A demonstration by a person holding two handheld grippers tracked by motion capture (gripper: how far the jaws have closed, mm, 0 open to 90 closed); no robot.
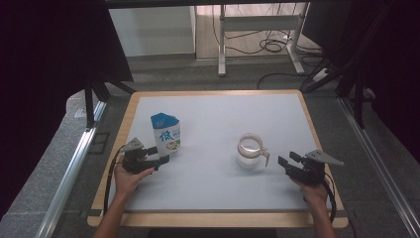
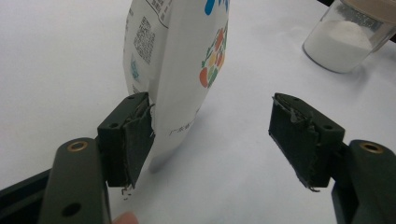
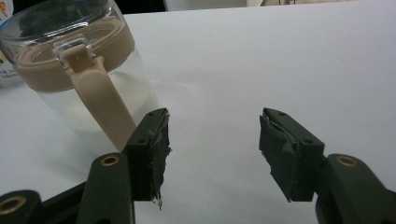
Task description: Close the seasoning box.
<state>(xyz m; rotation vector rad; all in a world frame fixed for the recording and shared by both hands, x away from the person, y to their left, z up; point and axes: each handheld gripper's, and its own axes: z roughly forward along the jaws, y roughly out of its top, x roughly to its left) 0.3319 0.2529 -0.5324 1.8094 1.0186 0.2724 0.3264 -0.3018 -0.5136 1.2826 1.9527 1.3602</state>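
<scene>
- L tool (image 1: 161,155) sits at the near-left of the surface (image 1: 213,193), jaws apart, gripping nothing
- Pouch (image 1: 166,131) (white, blue top, printed label) stands upright just ahead of the L tool, toward the far side; long axis vertical
- Left gripper view: pouch (image 2: 180,60) lower edge lies against the inner face of the jaw on that view's left; whether it truly touches, can't tell. Other jaw is well clear of it, so the pouch is off-centre in the gap, not centred
- R tool (image 1: 286,161) at the near-right, jaws apart w/ nothing between them; no grip
- Jar (image 1: 251,151) (clear glass, tan lid ring, white powder inside) stands upright near mid-surface, just left of the R tool
- Right gripper view: jar (image 3: 79,93) is ahead and off to the left of the jaw gap; its tan handle (image 3: 100,100) hangs down the jar's side facing the tool, ending near the left-hand jaw
- Judgement: L hand is the nearer one for the pouch, R hand for the jar. Key relation for the L side = sideways offset; tool probably needs a small shift so the pouch sits mid-gap before closing
- Pouch and jar stand well apart
</scene>
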